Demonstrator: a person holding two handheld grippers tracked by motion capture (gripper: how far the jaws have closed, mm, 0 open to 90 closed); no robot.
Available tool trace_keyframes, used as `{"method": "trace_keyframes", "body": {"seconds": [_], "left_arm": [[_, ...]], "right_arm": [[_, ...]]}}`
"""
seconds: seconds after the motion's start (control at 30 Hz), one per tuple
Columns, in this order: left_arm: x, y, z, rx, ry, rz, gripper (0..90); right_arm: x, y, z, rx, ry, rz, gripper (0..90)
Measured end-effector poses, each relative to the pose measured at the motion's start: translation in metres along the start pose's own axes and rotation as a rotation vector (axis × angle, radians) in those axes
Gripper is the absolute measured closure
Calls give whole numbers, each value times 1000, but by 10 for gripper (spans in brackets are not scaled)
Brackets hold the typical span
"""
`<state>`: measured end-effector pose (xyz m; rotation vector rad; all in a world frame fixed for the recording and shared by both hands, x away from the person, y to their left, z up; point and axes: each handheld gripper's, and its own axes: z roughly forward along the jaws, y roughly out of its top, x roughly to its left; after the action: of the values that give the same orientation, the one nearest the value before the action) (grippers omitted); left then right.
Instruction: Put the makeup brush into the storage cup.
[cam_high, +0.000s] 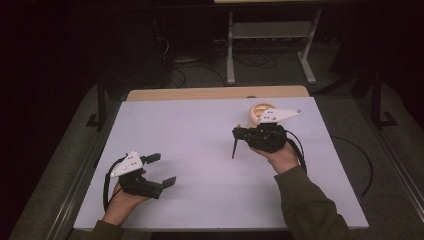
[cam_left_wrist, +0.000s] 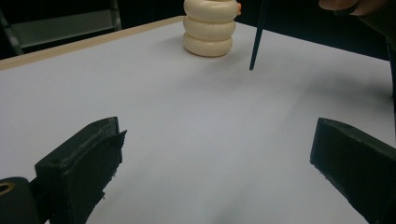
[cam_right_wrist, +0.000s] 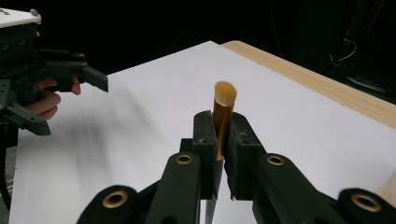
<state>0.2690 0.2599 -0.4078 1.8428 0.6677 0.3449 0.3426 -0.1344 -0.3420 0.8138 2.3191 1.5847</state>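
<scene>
The right gripper (cam_right_wrist: 219, 154) is clenched on a makeup brush (cam_right_wrist: 223, 116) at its gold ferrule, bristles just above the jaws, thin dark handle hanging below. It looks light, stiff and slick, so the ferrule seems the surest hold. The left gripper (cam_high: 161, 170) gapes, released, well apart from it.

White table (cam_high: 200, 150), cream ringed holder (cam_left_wrist: 208, 28)

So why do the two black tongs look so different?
The left black tongs stand wide open with nothing between them, low near the white table. The right black tongs are shut on a slim gold-banded brush, held higher. Both are hand-held with grey plates on top.
</scene>
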Motion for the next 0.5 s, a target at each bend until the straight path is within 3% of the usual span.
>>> {"method": "trace_keyframes", "body": {"seconds": [0.5], "left_arm": [[2,-8,-11,-8,25,-20,18]], "right_arm": [[-9,12,-1,1,-26,1,824]]}}
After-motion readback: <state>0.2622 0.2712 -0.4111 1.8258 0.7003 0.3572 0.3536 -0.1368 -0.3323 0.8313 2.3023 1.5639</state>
